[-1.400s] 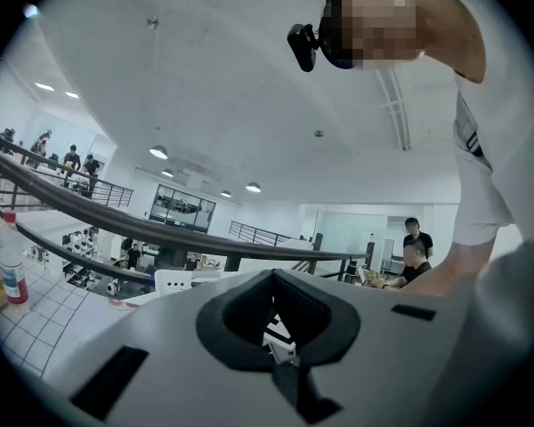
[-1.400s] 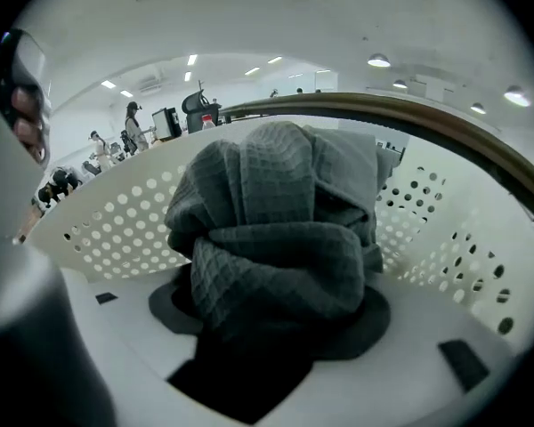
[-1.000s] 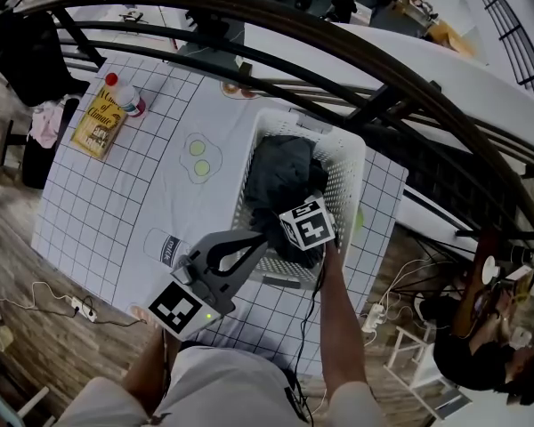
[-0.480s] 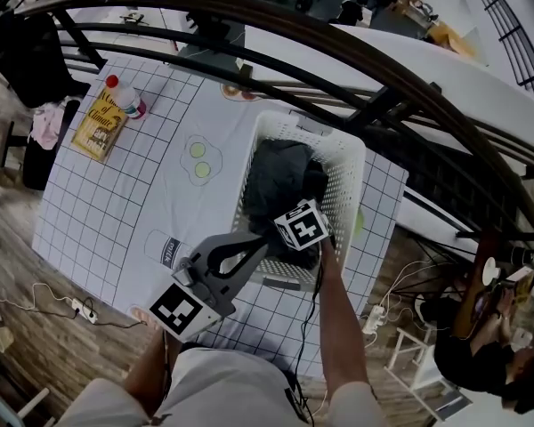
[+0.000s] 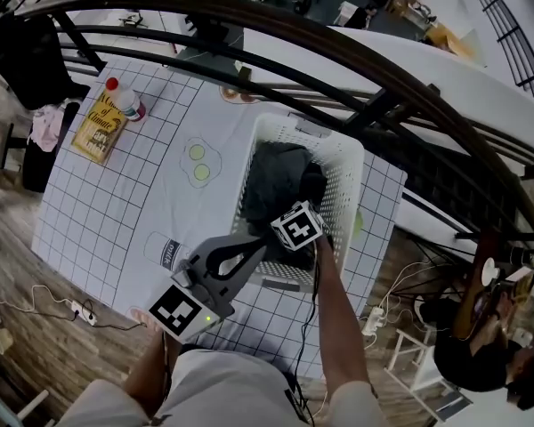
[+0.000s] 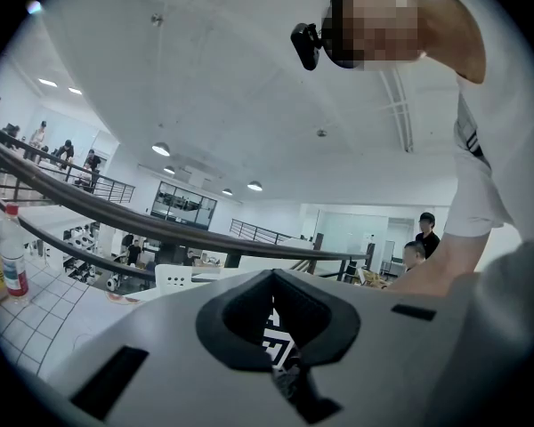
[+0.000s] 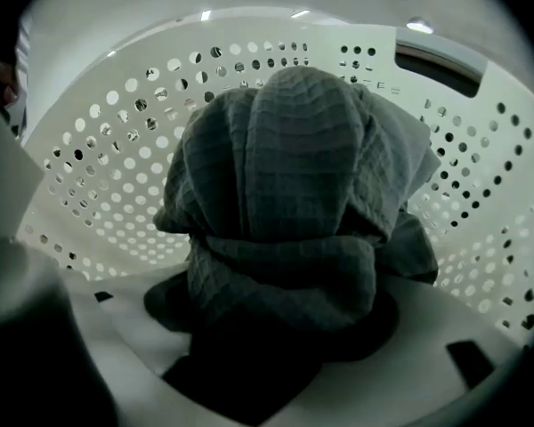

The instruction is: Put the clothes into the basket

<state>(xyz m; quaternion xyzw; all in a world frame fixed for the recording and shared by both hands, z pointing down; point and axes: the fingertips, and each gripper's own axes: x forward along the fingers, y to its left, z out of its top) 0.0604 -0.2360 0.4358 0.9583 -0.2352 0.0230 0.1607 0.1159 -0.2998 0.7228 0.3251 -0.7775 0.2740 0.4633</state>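
The dark grey waffle-weave cloth (image 5: 280,178) lies bunched inside the white perforated plastic basket (image 5: 348,181), long axis along the basket's length. The right gripper (image 7: 267,296) has just been opening; its fingers stand released around the cloth's near end. On the left gripper (image 5: 264,244) the fingers are clenched together, empty.

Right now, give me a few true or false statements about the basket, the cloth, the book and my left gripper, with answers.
1. The dark grey cloth lies inside the white basket. True.
2. The book is in the basket. False: it lies on the table beside the bottle.
3. The left gripper holds a garment. False: its jaws are together with nothing between them.
4. The bottle stands upright with a red cap. True.
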